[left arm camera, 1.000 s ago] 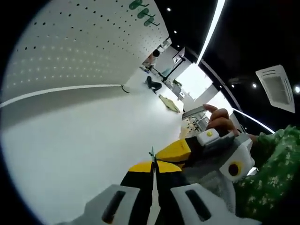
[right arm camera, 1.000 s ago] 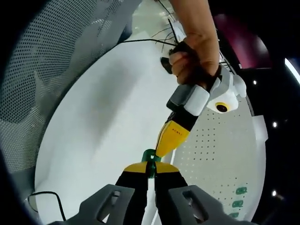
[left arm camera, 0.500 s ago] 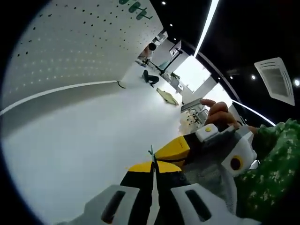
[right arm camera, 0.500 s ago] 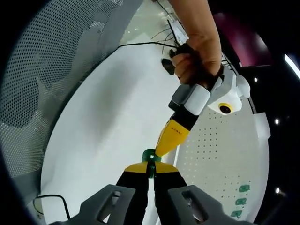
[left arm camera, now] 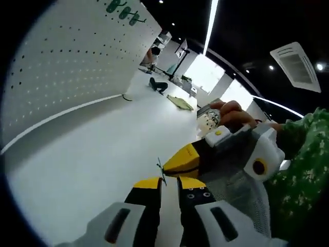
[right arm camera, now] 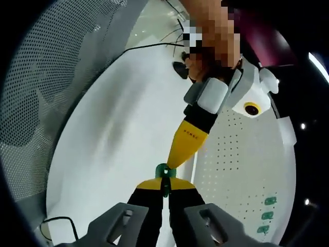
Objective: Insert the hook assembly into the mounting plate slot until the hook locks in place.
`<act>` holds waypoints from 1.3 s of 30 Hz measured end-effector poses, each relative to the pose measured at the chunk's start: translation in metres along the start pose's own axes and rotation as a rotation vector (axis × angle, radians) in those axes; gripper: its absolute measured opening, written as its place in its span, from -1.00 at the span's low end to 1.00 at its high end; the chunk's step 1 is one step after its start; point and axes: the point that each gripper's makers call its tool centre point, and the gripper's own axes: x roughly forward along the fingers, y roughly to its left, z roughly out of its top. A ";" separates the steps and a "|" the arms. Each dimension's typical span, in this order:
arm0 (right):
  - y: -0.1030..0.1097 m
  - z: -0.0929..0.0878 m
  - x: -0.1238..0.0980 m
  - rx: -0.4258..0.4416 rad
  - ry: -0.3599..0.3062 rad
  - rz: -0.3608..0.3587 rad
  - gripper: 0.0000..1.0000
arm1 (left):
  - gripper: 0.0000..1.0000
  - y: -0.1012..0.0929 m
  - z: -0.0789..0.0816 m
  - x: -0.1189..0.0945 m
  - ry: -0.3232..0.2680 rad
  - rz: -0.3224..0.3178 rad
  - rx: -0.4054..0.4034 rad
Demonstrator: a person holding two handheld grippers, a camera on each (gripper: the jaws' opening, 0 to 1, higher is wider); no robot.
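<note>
In the right gripper view my right gripper is shut on a small green hook held over the white table. The left gripper's yellow tips come down from above and meet the hook's top. In the left gripper view my left gripper stands slightly open, and the hook shows as a thin green sliver just above its tips. The right gripper's yellow tips reach in from the right and pinch that sliver. The white pegboard plate carries three green hooks.
A grey mesh wall borders the table, and black cables run at its far end and near corner. A dark object and a flat yellowish item lie far off. A green patterned sleeve is at the right.
The left gripper's jaws have parted a little from the hook, while the right gripper stays shut on it. Both views have swung slightly.
</note>
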 end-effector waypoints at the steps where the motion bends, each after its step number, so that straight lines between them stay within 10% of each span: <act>1: 0.000 0.000 0.000 0.010 0.000 -0.002 -0.98 | -0.72 0.000 0.000 -0.001 -0.002 0.002 0.022; 11: -0.015 -0.009 -0.003 0.113 -0.001 -0.040 -0.98 | -0.59 -0.005 0.016 -0.009 -0.082 0.025 0.258; 21: -0.030 -0.018 -0.010 0.428 -0.061 -0.070 -0.98 | -0.57 -0.008 0.035 -0.019 -0.182 0.078 0.476; 30: -0.054 -0.015 -0.022 0.765 -0.183 -0.073 -0.98 | -0.55 -0.009 0.044 -0.023 -0.236 0.095 0.527; 39: -0.077 0.001 -0.043 1.177 -0.459 0.029 -0.98 | -0.53 -0.021 0.064 -0.037 -0.378 0.020 0.453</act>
